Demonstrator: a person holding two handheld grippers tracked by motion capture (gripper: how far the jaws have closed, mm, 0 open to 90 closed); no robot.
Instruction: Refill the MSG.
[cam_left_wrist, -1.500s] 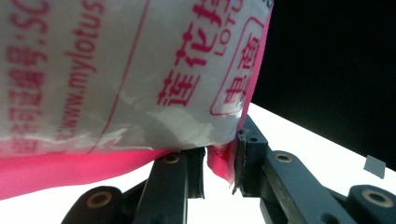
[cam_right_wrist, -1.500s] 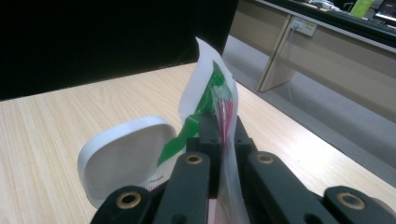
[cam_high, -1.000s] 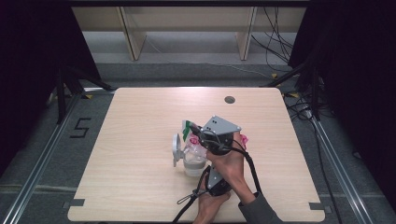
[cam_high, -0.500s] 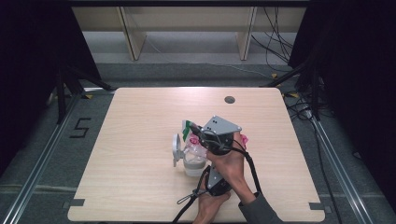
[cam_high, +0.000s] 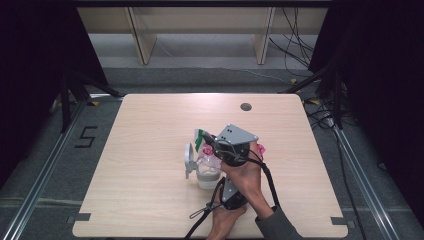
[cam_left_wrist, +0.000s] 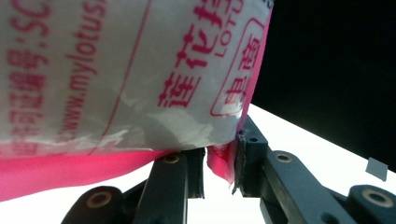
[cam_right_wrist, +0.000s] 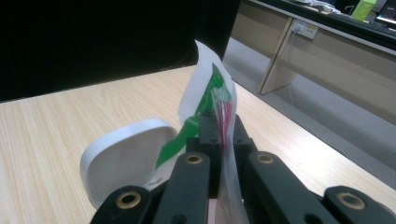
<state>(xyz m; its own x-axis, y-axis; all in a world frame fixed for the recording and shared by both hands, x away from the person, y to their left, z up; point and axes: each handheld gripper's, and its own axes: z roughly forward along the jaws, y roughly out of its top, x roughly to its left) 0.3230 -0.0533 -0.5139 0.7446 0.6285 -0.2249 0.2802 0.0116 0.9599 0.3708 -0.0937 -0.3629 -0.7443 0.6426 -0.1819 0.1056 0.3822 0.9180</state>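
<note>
I see one bag (cam_high: 207, 145) mid-table (cam_high: 150, 150), bare wood all round. Left gripper (cam_left_wrist: 219, 168) jaws clamp its pink edge; right gripper (cam_right_wrist: 222, 135) jaws clamp its top. One white lid (cam_right_wrist: 126, 156) beside it.

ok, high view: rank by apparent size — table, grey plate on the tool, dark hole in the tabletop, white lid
1. table
2. grey plate, though it sits nearer the camera, so it looks bigger than it is
3. white lid, seen edge-on
4. dark hole
</note>
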